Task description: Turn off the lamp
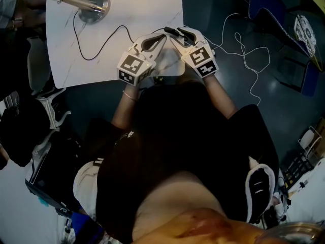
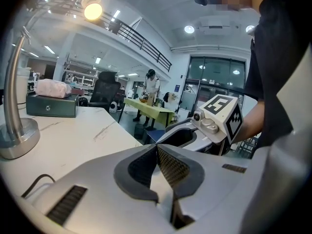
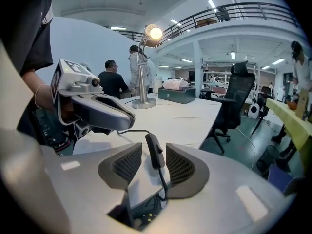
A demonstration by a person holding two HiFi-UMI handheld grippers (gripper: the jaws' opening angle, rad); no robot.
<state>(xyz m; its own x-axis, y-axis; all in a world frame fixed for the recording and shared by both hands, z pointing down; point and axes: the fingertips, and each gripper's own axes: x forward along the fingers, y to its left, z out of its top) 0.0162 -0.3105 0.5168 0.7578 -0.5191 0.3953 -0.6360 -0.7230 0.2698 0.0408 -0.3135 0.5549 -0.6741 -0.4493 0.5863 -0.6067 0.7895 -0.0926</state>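
While the lamp (image 3: 144, 84) stands lit at the far left of the table (image 1: 147, 4), its cord (image 1: 99, 55) runs to the near edge. Right gripper (image 3: 153, 152): jaws apart, the cord's switch (image 3: 152, 143) between the pads, a gap showing beside it. Left gripper (image 2: 157, 150): jaws pressed together, empty, just beside the right one.
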